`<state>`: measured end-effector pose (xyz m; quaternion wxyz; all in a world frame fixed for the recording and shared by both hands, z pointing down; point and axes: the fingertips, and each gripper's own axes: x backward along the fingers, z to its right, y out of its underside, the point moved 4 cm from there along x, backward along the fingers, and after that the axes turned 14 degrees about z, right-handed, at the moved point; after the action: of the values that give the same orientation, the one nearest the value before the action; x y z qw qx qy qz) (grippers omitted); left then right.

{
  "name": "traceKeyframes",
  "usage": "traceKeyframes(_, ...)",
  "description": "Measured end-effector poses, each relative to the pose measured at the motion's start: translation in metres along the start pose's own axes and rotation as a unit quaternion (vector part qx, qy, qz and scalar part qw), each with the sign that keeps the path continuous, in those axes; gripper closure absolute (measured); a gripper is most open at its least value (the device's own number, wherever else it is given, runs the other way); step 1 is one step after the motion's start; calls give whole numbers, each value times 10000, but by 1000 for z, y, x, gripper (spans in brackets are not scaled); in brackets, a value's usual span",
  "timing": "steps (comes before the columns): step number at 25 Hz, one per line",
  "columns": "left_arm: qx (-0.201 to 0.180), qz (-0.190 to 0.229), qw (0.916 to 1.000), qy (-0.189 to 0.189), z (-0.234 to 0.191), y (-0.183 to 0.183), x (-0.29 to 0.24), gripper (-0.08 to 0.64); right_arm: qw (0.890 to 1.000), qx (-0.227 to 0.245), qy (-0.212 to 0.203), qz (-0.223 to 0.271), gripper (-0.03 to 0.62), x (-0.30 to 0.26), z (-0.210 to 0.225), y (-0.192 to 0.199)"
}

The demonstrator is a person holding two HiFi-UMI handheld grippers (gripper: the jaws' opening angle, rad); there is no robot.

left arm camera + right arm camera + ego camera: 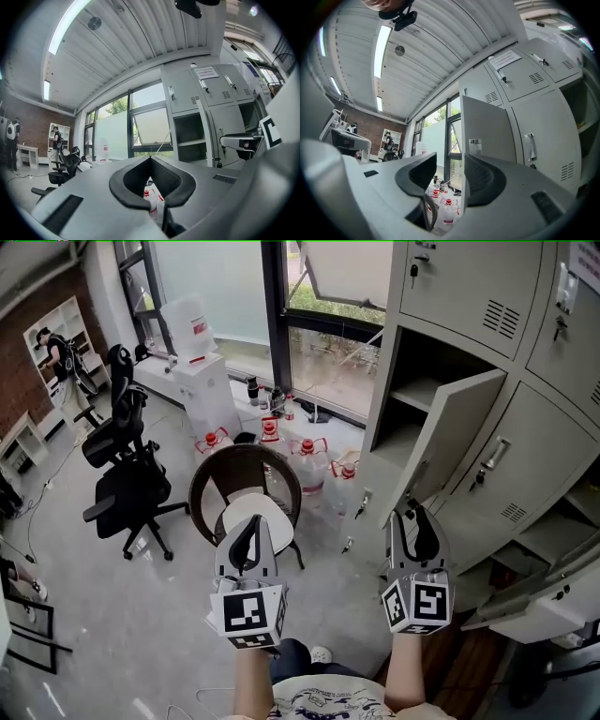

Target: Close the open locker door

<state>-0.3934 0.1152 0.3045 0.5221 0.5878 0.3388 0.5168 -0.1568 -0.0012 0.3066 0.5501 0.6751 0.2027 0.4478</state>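
Observation:
The grey locker bank [487,296] fills the right of the head view. One middle door [450,442] stands swung out to the left, showing an open compartment with a shelf [417,395]. My right gripper [415,514] is just below and in front of that door's lower corner, open and holding nothing. In the right gripper view the door [485,126] rises ahead, and its free edge lines up with the gap of my right gripper [450,161]. My left gripper [251,524] is shut and empty over the floor. The left gripper view shows my left gripper [150,159] and the open compartment [190,131] to the right.
A round-backed brown chair [246,488] stands right before the left gripper. Several large water bottles [309,460] crowd the floor by the window. A black office chair [127,474] sits to the left. Low at the right another locker door [534,601] hangs open. A person [56,352] stands far left.

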Motion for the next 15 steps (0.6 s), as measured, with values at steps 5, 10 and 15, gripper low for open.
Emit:
traceKeyframes(5, 50, -26, 9999, 102, 9, 8, -26, 558, 10000, 29, 58, 14, 408, -15, 15, 6)
traceKeyframes(10, 101, -15, 9994, 322, 18, 18, -49, 558, 9999, 55, 140, -8, 408, -26, 24, 15)
traceKeyframes(15, 226, 29, 9982, 553, 20, 29, -78, 558, 9995, 225, 231, -30, 408, -39, 28, 22)
